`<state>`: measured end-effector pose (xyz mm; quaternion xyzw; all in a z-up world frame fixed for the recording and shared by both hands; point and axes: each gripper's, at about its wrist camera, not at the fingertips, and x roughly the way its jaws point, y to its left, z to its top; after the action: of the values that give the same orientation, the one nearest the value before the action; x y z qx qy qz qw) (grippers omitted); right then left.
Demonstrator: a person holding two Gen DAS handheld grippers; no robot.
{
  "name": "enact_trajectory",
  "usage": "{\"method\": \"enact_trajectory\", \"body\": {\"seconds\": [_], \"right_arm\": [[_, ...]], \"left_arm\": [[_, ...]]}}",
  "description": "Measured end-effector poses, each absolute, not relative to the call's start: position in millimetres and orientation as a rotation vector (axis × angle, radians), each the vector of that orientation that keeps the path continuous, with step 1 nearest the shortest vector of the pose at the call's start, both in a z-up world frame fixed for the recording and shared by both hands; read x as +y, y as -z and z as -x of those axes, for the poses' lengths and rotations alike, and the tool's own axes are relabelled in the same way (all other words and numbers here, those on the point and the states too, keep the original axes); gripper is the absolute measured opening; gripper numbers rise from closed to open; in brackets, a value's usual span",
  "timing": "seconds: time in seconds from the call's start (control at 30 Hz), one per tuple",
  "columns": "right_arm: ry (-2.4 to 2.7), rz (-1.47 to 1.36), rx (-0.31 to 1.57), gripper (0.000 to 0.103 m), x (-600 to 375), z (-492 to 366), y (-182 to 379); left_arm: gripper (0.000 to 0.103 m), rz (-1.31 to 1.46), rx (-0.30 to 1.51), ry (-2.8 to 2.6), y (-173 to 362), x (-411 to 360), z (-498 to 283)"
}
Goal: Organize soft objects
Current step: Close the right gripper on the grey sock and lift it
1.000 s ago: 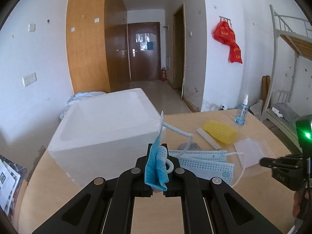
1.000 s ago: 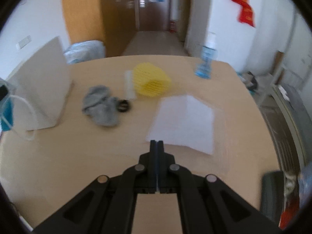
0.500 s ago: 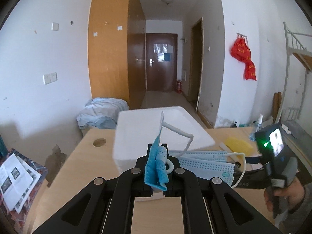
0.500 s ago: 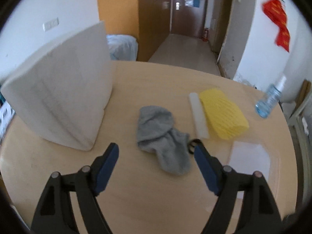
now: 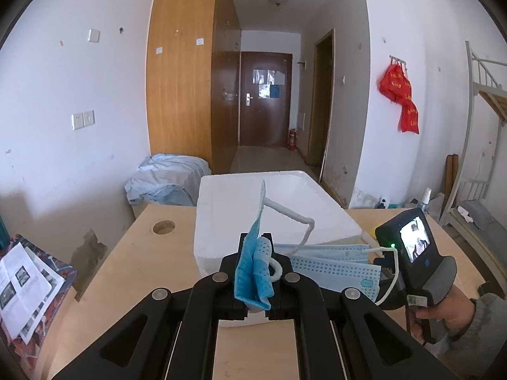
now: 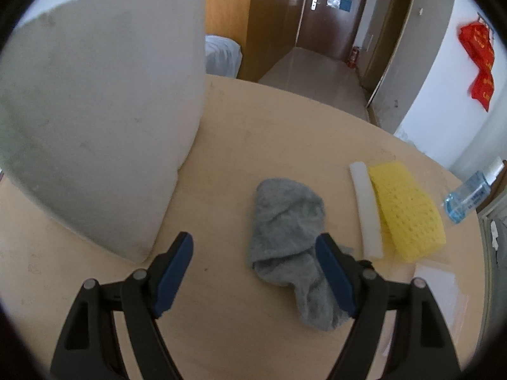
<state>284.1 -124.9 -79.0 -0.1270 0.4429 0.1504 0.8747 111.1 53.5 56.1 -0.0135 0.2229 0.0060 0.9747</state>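
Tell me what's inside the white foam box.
Nothing can be made out. From the left wrist view the white foam box shows only a shallow pale top; the blue face mask covers part of it. From the right, only its side shows.

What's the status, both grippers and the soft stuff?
Left gripper shut on blue face masks. Right gripper closing, nothing pinched, above grey sock. White foam box beside it, path clear.

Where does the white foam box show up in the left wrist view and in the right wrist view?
Left wrist: the white foam box sits centre frame on the table, behind the pinched blue mask.
Right wrist: it fills the upper left.
Shared landmark: the dark door down the hallway.
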Motion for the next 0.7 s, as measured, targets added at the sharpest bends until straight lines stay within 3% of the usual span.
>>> {"method": "enact_trajectory", "body": {"seconds": [0.13,0.2,0.33,0.43,0.7], "right_arm": [[-0.312,0.247,0.962,0.062,-125.2,-295.9,84.7],[-0.316,0.228,0.991,0.049,-128.8,-300.0,90.0],[-0.298,0.230,0.996,0.035,-132.7,-302.6,90.4],[-0.305,0.196,1.004,0.014,-137.9,-304.2,88.7],[-0.276,0.143,0.973,0.009,-149.7,-300.9,68.3]], "left_arm": [[0.006,0.032,0.446,-0.016,-58.2,52.9,-111.1],[0.006,0.033,0.442,-0.016,-58.6,52.4,-110.3],[0.006,0.035,0.438,-0.021,-59.2,50.3,-109.3],[0.006,0.031,0.433,-0.025,-58.3,48.9,-107.6],[0.006,0.028,0.419,-0.024,-59.5,46.2,-103.7]]}}
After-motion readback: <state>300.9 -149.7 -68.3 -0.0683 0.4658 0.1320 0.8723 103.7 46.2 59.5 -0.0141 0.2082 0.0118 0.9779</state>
